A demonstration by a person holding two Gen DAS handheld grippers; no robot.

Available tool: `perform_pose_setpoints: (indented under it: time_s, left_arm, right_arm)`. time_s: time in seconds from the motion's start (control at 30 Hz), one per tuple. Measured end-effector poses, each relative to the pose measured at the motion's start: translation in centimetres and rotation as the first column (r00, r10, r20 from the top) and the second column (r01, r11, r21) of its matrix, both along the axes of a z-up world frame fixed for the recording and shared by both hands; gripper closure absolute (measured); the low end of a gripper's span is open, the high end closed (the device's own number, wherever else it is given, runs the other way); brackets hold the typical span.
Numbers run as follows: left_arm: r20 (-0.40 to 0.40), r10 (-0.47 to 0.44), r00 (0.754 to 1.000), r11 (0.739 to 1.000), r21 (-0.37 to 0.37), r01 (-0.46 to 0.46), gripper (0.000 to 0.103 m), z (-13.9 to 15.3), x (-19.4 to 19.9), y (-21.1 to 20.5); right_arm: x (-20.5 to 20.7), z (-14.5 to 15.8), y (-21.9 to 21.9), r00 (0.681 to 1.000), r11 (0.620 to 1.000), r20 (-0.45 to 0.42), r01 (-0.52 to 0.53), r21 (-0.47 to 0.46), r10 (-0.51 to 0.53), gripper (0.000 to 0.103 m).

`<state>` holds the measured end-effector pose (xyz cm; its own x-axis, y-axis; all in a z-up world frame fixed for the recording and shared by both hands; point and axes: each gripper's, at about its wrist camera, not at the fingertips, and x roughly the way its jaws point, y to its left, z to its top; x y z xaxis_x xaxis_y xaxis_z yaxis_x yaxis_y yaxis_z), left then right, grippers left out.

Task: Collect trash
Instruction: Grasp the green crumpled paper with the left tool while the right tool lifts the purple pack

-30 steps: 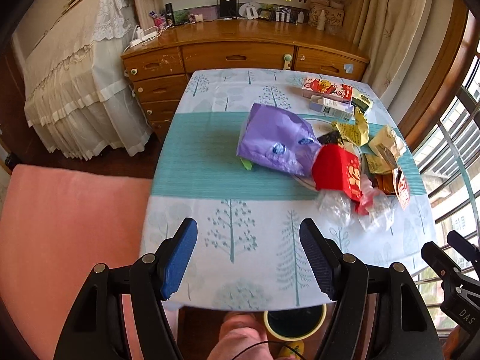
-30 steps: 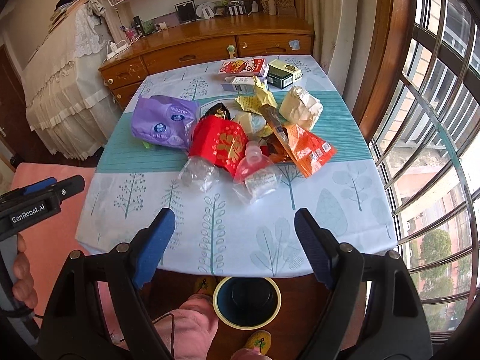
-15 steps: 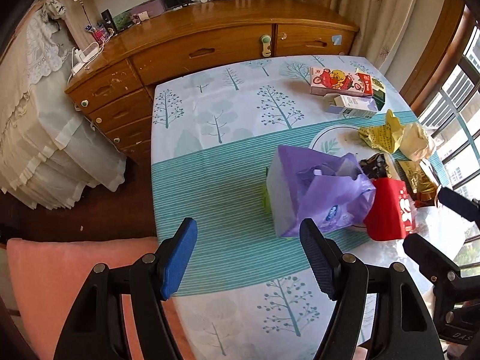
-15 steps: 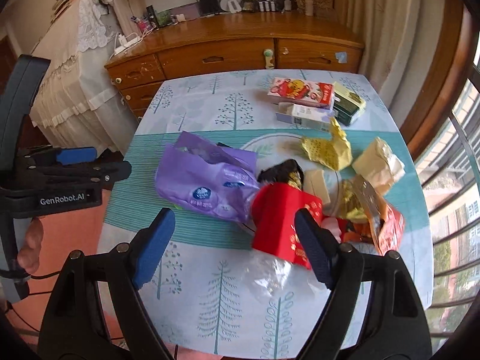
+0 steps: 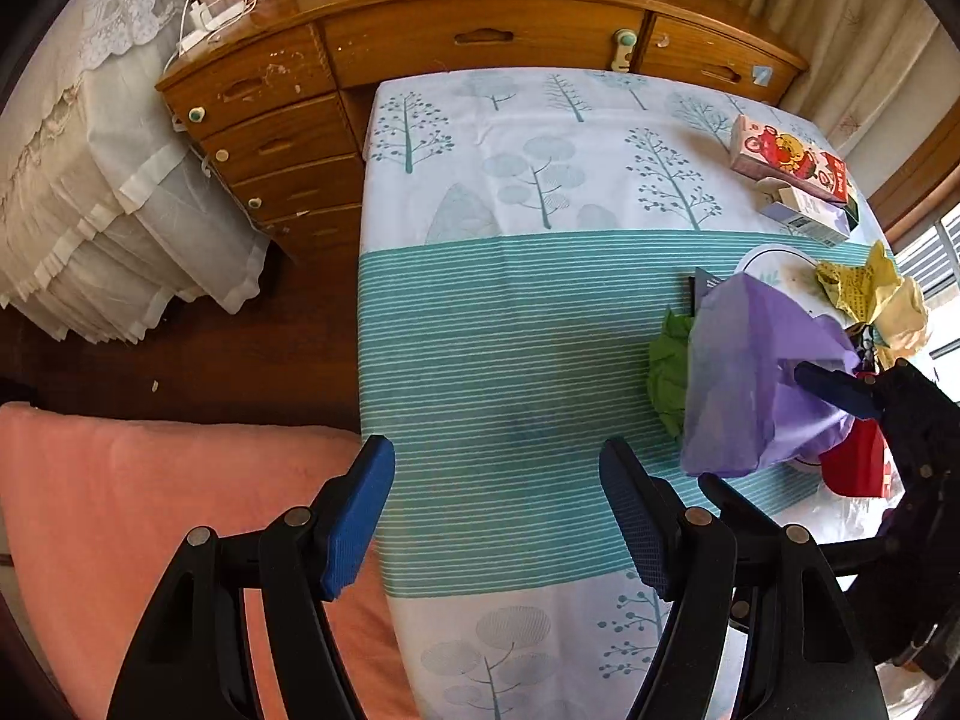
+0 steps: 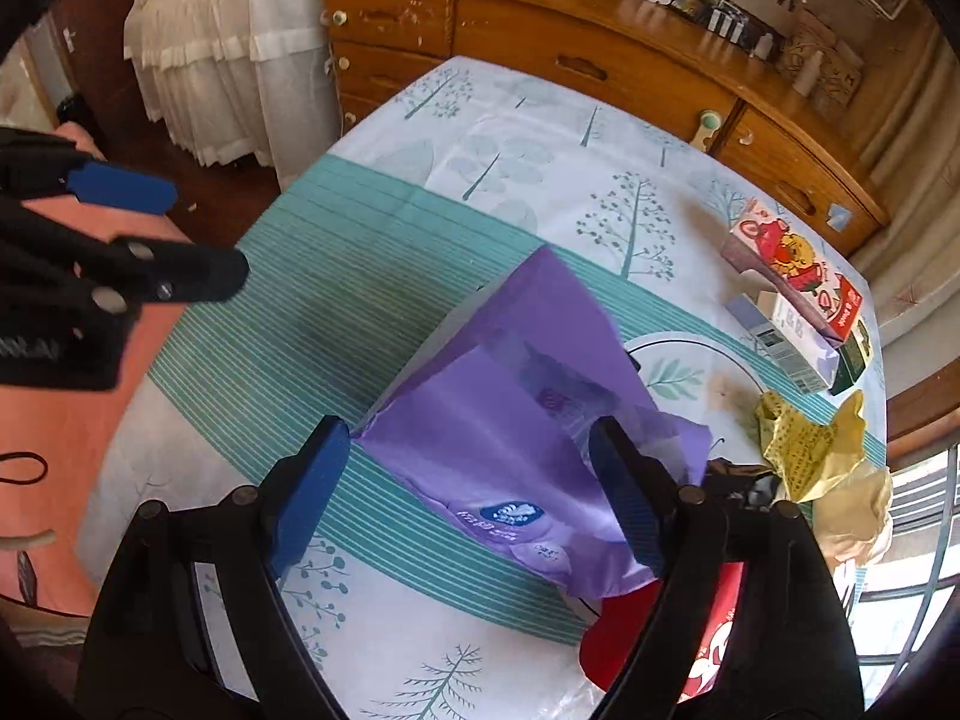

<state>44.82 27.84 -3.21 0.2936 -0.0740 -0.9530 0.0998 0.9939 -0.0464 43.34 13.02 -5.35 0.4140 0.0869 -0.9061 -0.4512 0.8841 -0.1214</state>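
I am holding the left hand-held gripper (image 5: 498, 516) released, jaws spread, over the striped tabletop (image 5: 510, 324) edge. I am hovering the right hand-held gripper (image 6: 468, 498) released, jaws straddling the purple plastic bag (image 6: 516, 432), which is lying on the tabletop. Beyond it, the red packet (image 6: 714, 642), yellow wrappers (image 6: 804, 444) and cartons (image 6: 792, 276) are lying just beside one another.

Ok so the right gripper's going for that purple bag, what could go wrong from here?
The purple bag is thin and floppy, so the open right gripper may pinch only a fold and let it slip. It lies against the red packet and over the plate, so lifting could drag nearby wrappers. The left gripper hovers open, off to the side.
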Motion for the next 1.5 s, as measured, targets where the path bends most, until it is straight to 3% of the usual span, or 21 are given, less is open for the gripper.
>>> perform_pose_setpoints:
  time_s: [0.2,0.23,0.27,0.37,0.47,0.8,0.97,1.1,1.23,1.3,1.37,1.5]
  left_arm:
    - [-0.03,0.001,1.0,1.0,-0.004,-0.001,0.031,-1.3,0.1,0.5]
    - [-0.032,-0.003,0.999,1.0,-0.006,0.003,0.031,-1.4,0.2,0.3]
    - [-0.034,-0.006,0.999,1.0,-0.009,0.006,0.031,-1.5,0.3,0.1]
    - [-0.034,-0.018,0.999,1.0,-0.027,0.017,0.031,-1.5,0.4,-0.3]
    - [-0.028,-0.03,0.999,0.999,-0.046,0.029,0.031,-1.3,0.6,-0.9]
    - [-0.054,-0.074,0.996,0.989,-0.13,0.066,0.031,-1.3,2.8,-4.8]
    - [-0.097,-0.068,0.993,0.987,-0.151,0.053,0.031,-2.6,5.0,-7.5]
    - [-0.113,-0.061,0.992,0.989,-0.139,0.045,0.031,-3.7,6.6,-9.3]
    - [-0.139,-0.062,0.988,0.996,-0.068,0.053,0.031,-5.3,7.7,-10.9]
    - [-0.15,-0.077,0.986,0.996,-0.063,0.068,0.037,-6.0,7.8,-11.5]
    - [-0.149,-0.082,0.985,0.992,-0.104,0.067,0.056,-6.2,7.8,-11.7]
    - [-0.103,-0.077,0.992,0.993,-0.091,0.068,0.064,-6.0,7.1,-12.4]
  right_arm:
    - [0.2,-4.0,0.5,0.999,0.998,-0.036,-0.011,-0.058,0.009,0.027]
    - [0.3,-4.3,0.4,0.999,0.999,-0.039,-0.009,-0.048,0.007,0.038]
    - [0.3,-4.6,0.3,0.999,0.999,-0.049,-0.009,-0.031,0.008,0.057]
    - [0.3,-4.9,-0.1,0.997,1.0,-0.071,-0.007,0.003,0.007,0.089]
    - [0.0,-3.6,-0.8,0.999,0.998,-0.051,-0.002,0.07,0.006,0.093]
    - [-1.6,4.9,-3.9,0.994,0.964,0.086,0.037,0.262,-0.062,0.096]
    - [-1.0,7.3,-6.4,0.984,0.915,0.069,0.124,0.385,-0.162,0.096]
    - [-0.9,9.0,-8.5,0.974,0.87,0.049,0.174,0.461,-0.221,0.096]
    - [-1.4,10.5,-9.9,0.969,0.837,0.028,0.196,0.51,-0.244,0.096]
    - [-1.7,11.0,-10.4,0.968,0.826,0.02,0.203,0.526,-0.25,0.096]
    - [-2.1,11.6,-11.1,0.967,0.801,0.002,0.21,0.561,-0.255,0.096]
    - [-3.1,12.7,-12.3,0.967,0.755,-0.024,0.213,0.62,-0.252,0.096]
